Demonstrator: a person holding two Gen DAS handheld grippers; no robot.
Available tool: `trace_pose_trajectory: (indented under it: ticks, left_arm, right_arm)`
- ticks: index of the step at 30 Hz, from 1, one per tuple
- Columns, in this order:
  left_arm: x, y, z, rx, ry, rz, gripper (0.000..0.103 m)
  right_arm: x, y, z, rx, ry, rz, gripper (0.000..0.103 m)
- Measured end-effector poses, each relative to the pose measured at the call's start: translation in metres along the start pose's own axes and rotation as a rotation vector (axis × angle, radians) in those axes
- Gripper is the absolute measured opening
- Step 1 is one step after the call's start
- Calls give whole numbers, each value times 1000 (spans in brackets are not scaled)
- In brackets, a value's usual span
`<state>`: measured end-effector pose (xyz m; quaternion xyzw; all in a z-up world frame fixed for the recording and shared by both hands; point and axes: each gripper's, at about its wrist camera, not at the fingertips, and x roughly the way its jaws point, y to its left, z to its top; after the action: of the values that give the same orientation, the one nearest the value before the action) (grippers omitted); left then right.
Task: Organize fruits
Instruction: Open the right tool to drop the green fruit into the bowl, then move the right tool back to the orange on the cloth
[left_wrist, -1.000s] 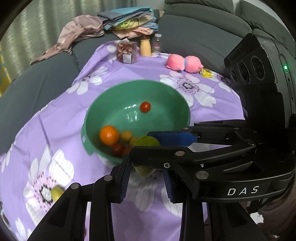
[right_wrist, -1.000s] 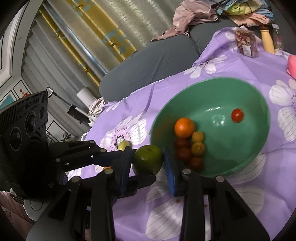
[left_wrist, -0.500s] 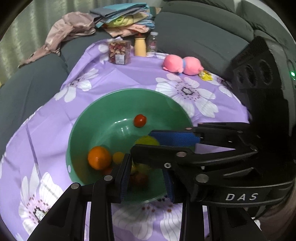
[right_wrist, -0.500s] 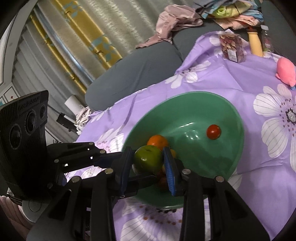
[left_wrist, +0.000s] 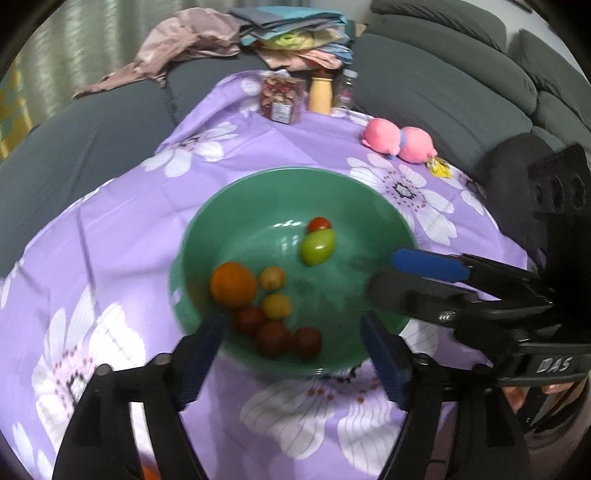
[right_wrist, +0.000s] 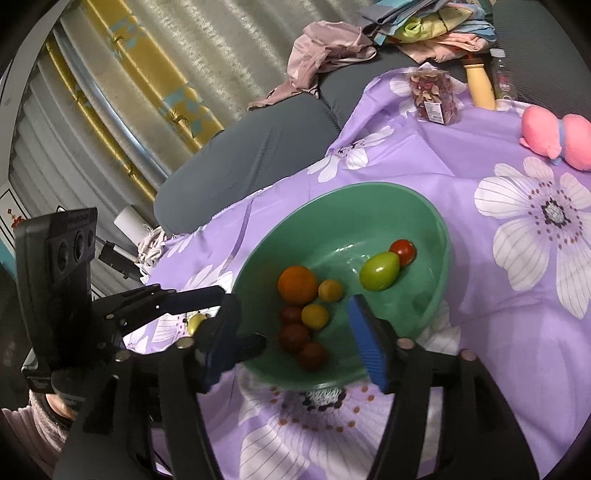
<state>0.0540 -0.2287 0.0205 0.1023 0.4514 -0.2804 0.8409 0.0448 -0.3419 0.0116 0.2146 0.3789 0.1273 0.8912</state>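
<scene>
Both the left gripper (left_wrist: 291, 350) and right gripper (right_wrist: 291, 343) are opening with nothing between their jaws, poised over the green bowl's (right_wrist: 441, 236) near rim. The green fruit (right_wrist: 379, 271) lies inside beside a red tomato (right_wrist: 403, 252); smooth, firm and roll-prone, it probably grips best across its middle.

A glossy plastic sheen is shown by the green bowl (left_wrist: 384, 221), with highlights caught on its smooth inner wall. Inside it, the green fruit (right_wrist: 379, 271) is seen smooth and shiny, while the orange (left_wrist: 233, 284) is given a duller skin. Under the bowl, a thin, creased purple cloth (left_wrist: 122, 236) with printed flowers is laid. Beyond the bowl, a pink toy (left_wrist: 397, 140) of soft plush is seen, and ribbed grey upholstery (right_wrist: 258, 147) looks matt.
</scene>
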Motion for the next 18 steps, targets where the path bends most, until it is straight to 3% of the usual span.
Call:
trace_pose_trajectory:
  ticks: [2,6,10,18]
  left_arm:
    - [-6,9,-9,-37,-1,8,91]
    - [-15,31,-34,-135,25,7,93]
    - [-22,54,-61,-238,46,-12,98]
    - [-37,90,-111,-382,71,6,99]
  right_arm:
    - [-7,2,-4,6,-14,-2,75]
    - [-21,6,-16,34,-46,2,86]
    - [-25,11,-30,64,-35,50,89]
    - [-18,36,-54,6,41,34,90]
